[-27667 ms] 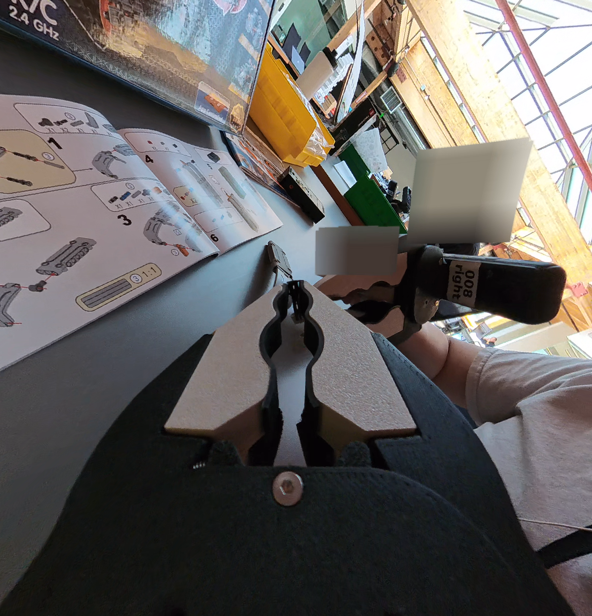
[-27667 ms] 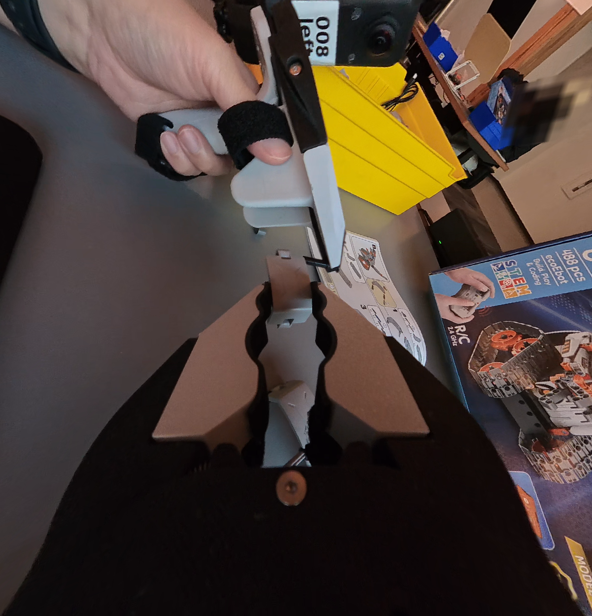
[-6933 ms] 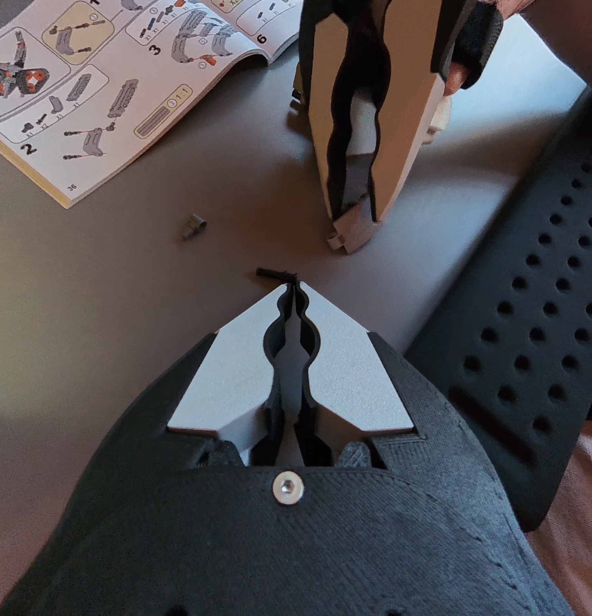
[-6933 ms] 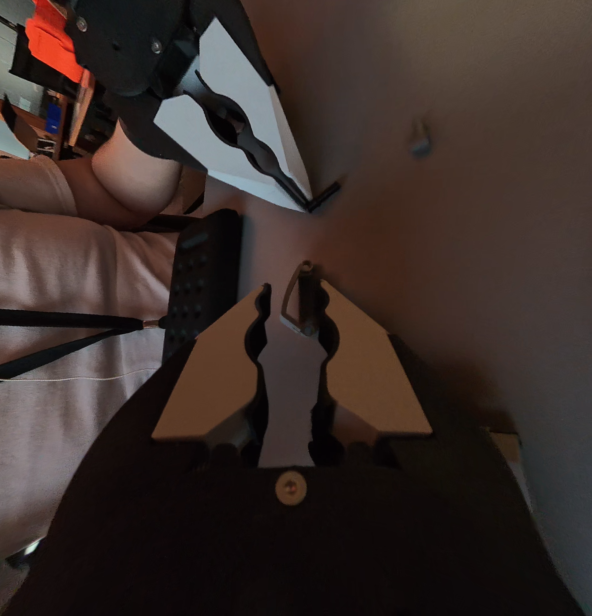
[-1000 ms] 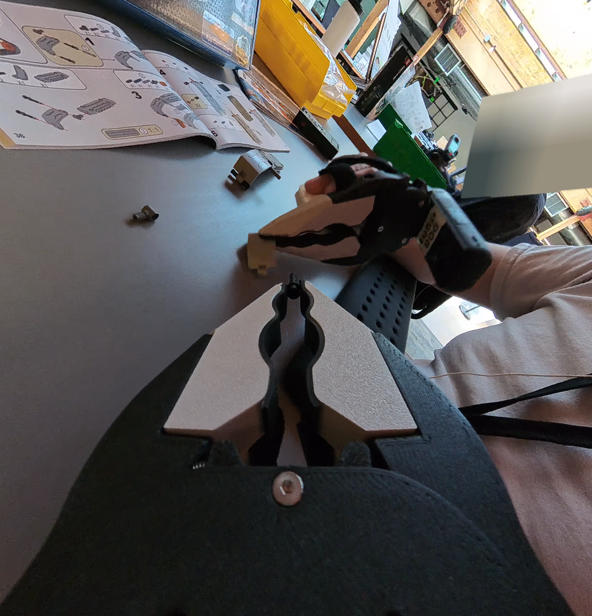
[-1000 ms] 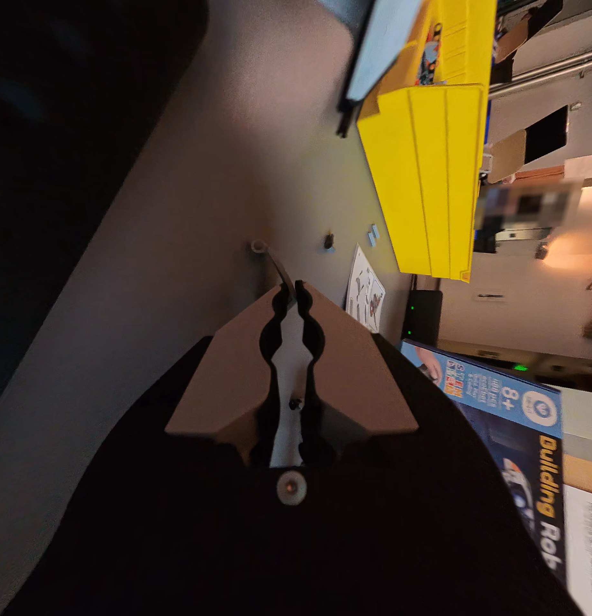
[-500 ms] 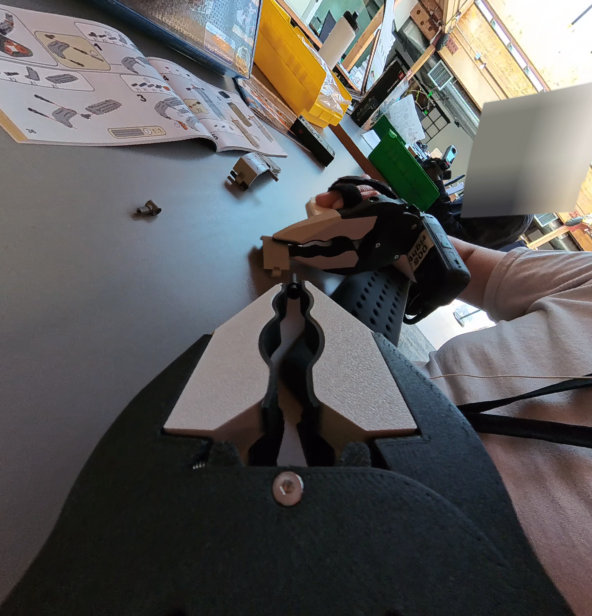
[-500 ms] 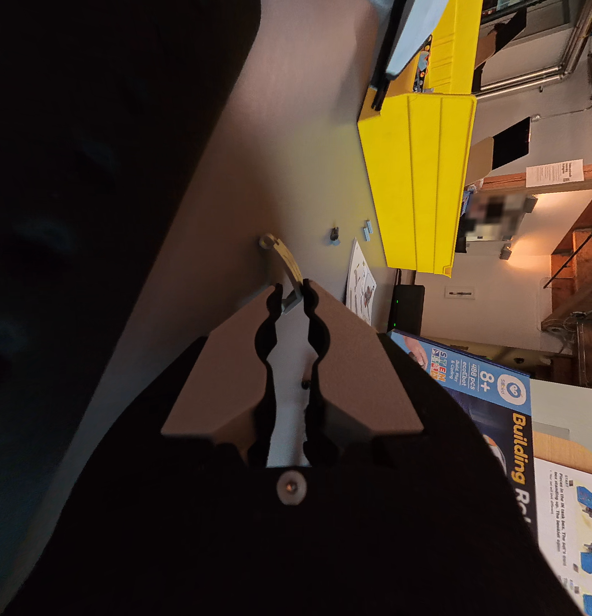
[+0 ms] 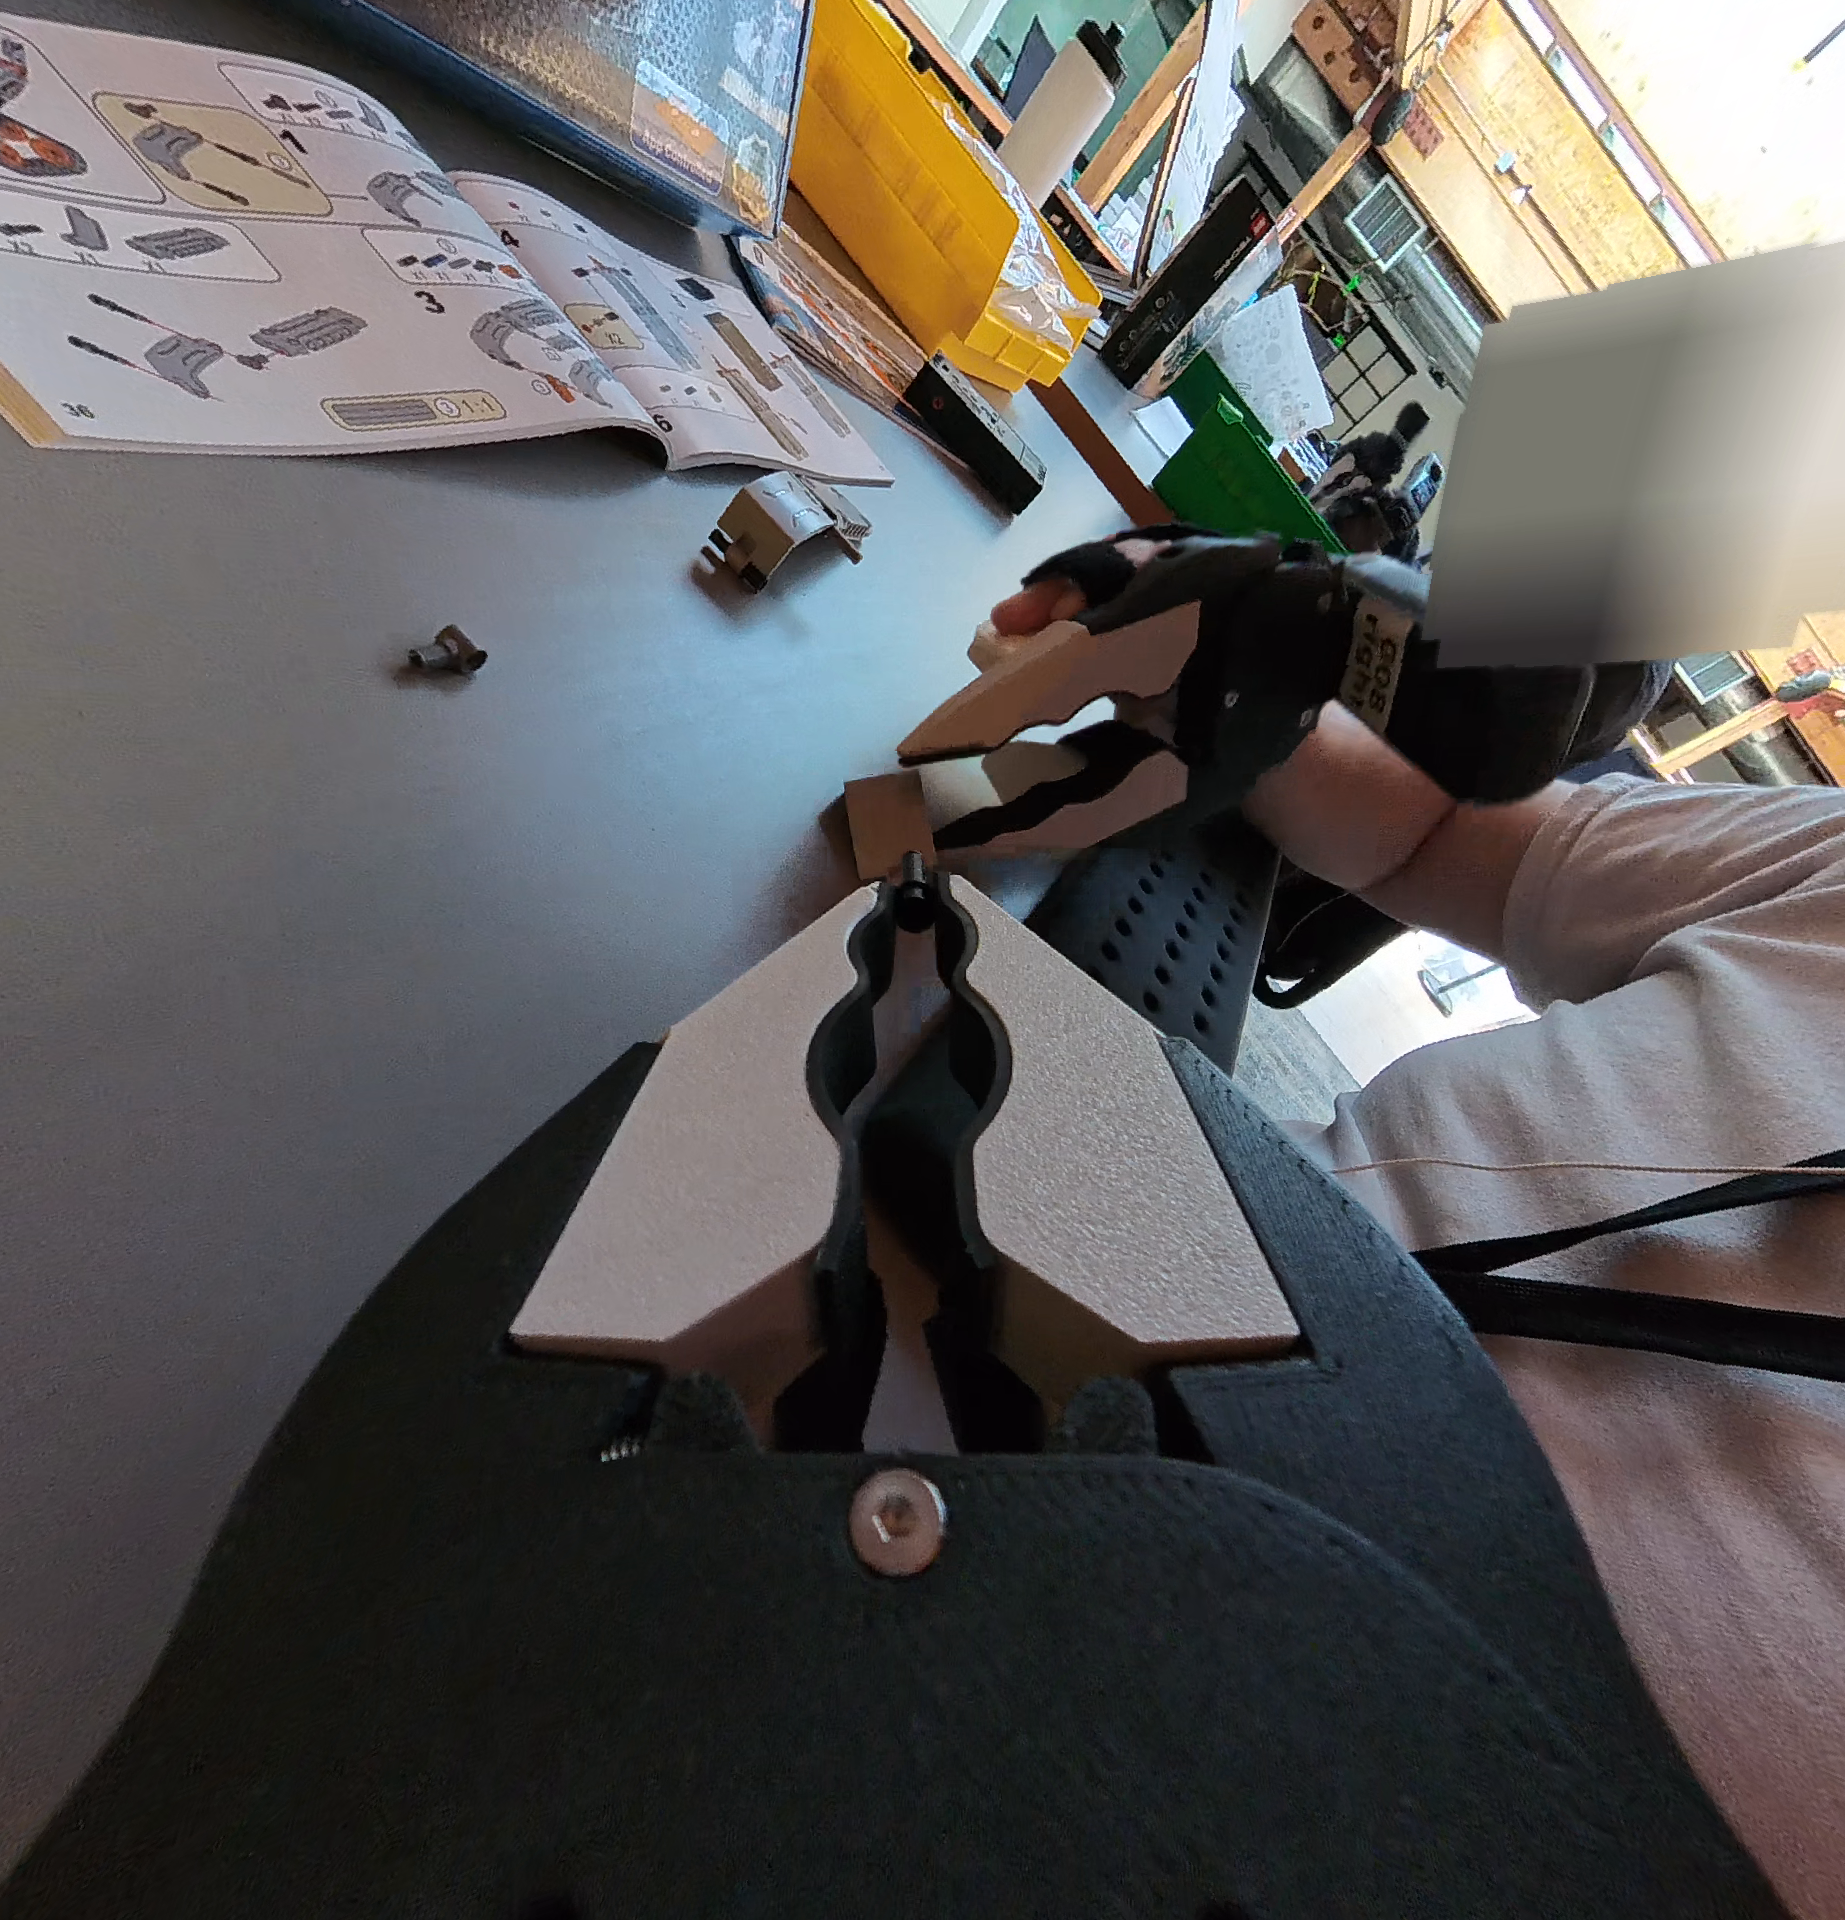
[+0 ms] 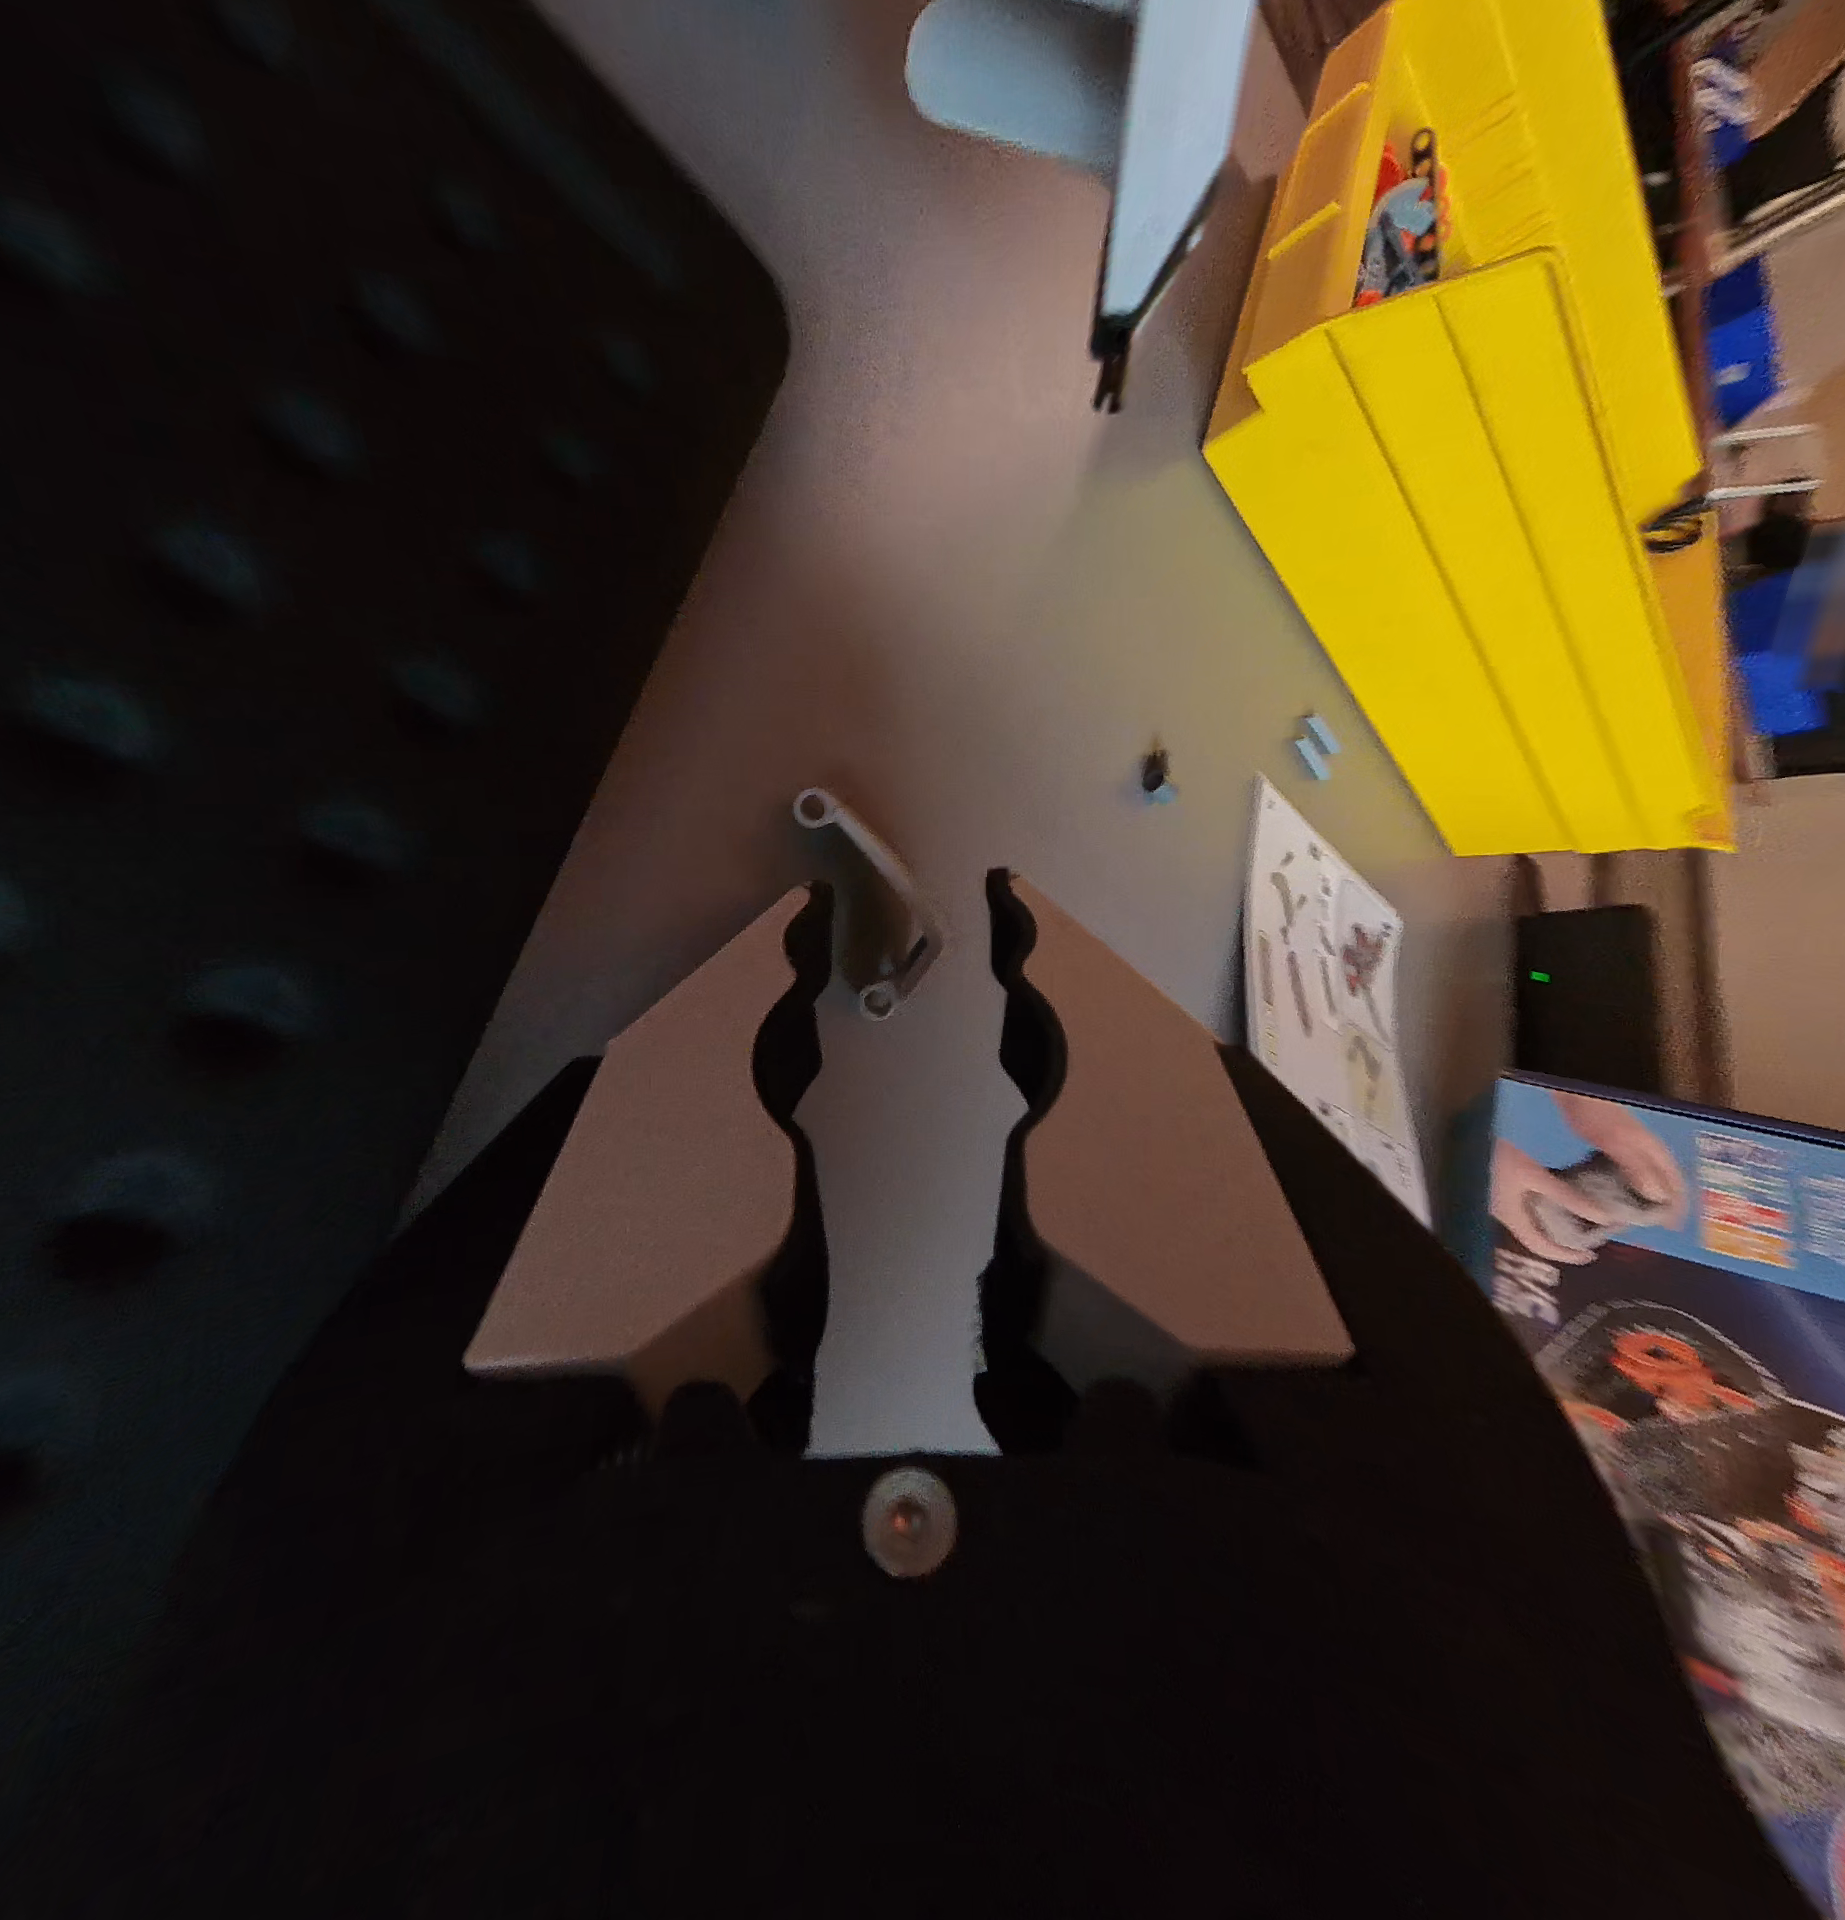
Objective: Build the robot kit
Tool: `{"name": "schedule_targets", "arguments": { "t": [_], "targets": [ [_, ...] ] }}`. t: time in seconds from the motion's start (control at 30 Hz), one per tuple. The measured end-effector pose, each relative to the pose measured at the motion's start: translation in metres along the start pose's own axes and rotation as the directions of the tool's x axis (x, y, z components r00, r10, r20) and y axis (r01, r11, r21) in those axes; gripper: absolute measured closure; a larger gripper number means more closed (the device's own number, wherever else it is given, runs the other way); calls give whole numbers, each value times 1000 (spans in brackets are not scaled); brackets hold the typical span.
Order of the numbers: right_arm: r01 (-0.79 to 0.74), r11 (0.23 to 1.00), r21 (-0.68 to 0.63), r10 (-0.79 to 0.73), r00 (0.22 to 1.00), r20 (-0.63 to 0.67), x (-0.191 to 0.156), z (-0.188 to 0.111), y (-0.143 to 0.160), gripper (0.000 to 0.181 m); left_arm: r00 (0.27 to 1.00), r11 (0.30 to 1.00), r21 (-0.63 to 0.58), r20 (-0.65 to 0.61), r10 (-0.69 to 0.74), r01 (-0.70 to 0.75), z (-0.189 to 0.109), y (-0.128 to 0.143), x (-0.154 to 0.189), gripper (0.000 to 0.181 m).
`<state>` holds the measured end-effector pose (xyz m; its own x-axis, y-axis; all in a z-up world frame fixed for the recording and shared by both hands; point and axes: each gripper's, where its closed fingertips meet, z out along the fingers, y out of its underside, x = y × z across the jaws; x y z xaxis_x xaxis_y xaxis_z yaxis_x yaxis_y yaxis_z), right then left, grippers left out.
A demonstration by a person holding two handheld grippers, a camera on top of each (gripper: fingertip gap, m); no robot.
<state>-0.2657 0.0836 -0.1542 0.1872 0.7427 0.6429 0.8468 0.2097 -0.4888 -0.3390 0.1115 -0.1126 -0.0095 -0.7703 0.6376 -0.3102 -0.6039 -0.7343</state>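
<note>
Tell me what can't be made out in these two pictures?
- Left wrist view: the black pin is shut in the left gripper; its lower end is hidden between the fingers.
- Left wrist view: a blurred patch hides the person's head.
- Right wrist view: motion blur smears the box; the grey piece before the open right gripper may rest on the table or hang free.

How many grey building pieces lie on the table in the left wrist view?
3: a curved piece beside the booklet, a small connector apart from it, an angled piece at the open right gripper. Others may be hidden.
</note>
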Motion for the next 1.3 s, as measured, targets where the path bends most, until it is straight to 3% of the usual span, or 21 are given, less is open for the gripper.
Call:
{"name": "schedule_targets", "arguments": {
  "t": [0.07,0.13,0.23,0.33,0.4,0.57,0.7,1.03,1.13,1.2,1.3],
  "targets": [
    [-91,995,32,85,985,150,2,-4,-7,144,1000,1000,2,-2,-3,3,0,-1,1,176],
    [-190,982,10,174,917,360,2,-9,-10,137,1000,1000,1,-3,-5,5,1,-1,1,176],
    [-344,937,-67,308,720,622,8,-13,-12,136,1000,1000,-3,-2,-4,4,3,-1,2,176],
    [-444,886,-134,369,501,783,17,-15,-20,139,1000,1000,-11,-2,-5,5,4,1,3,176],
    [-441,878,-185,374,393,840,17,-14,-21,141,1000,1000,-15,0,-8,8,4,2,3,176],
    [-222,922,-316,375,323,869,-2,-4,3,133,1000,1000,-16,1,-20,20,2,3,0,176],
    [-129,934,-334,358,296,886,-11,-2,7,134,1000,1000,-13,-4,-25,25,1,3,-2,176],
    [34,968,-247,210,422,882,-23,1,5,158,999,999,-4,-7,-32,32,-2,4,-5,176],
    [73,980,-185,104,609,787,-10,12,3,158,1000,1000,2,4,-30,30,-1,4,-7,176],
    [77,989,-122,16,782,623,8,25,-5,158,999,999,17,36,-35,35,0,2,-13,176],
    [83,996,-16,-72,935,347,33,28,-26,158,993,996,80,104,-52,44,2,-11,-26,176]
  ]
}}
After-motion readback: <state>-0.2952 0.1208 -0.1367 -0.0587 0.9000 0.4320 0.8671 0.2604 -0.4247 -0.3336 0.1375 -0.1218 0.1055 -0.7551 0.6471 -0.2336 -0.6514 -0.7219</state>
